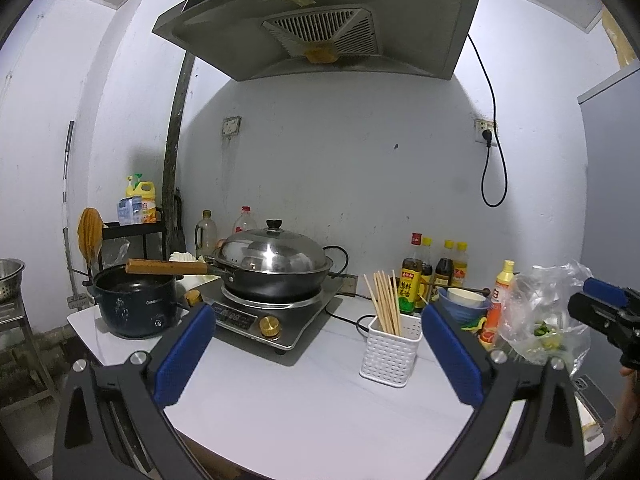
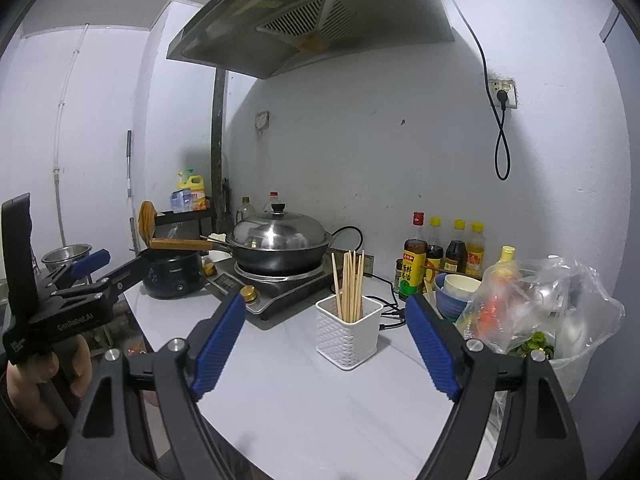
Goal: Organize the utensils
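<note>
A white perforated holder stands on the white countertop with several wooden chopsticks upright in it. It also shows in the right wrist view, with the chopsticks. My left gripper is open and empty, hovering in front of the stove and holder. My right gripper is open and empty, with the holder between its blue pads a little further off. The left gripper also shows at the left of the right wrist view.
An induction cooker carries a lidded wok with a wooden handle. A dark electric pot stands at left. Sauce bottles, stacked bowls and a clear plastic bag crowd the right side. A range hood hangs above.
</note>
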Available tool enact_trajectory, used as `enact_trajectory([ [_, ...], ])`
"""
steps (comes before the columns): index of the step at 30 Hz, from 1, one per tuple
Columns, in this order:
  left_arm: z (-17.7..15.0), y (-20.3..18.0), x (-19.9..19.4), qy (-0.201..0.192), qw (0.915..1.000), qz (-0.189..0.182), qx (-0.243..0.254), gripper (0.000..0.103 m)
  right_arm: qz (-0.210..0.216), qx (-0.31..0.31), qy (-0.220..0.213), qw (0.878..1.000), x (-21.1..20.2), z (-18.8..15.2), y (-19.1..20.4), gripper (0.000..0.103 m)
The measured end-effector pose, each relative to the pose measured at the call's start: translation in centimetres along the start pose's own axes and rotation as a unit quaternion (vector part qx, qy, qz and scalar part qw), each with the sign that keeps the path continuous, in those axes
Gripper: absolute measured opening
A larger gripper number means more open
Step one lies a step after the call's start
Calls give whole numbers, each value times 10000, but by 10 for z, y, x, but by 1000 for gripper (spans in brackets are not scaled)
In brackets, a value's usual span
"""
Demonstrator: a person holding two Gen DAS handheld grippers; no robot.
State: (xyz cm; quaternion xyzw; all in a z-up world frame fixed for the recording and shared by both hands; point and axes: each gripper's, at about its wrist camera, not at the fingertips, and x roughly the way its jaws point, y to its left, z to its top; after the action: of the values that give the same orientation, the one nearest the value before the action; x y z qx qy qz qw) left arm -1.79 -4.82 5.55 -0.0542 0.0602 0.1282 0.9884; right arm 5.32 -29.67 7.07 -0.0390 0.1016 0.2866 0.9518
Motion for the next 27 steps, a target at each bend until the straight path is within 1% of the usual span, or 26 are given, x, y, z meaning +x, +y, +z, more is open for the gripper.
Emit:
enact_trajectory([
  [18, -2, 1, 2, 30, 10000, -21, 22, 103, -13, -7, 69, 10000, 5, -3, 1, 81],
  [27, -2, 1, 5, 31, 10000, 33, 15, 103, -22, -6, 94, 10000, 6, -3, 1, 81],
])
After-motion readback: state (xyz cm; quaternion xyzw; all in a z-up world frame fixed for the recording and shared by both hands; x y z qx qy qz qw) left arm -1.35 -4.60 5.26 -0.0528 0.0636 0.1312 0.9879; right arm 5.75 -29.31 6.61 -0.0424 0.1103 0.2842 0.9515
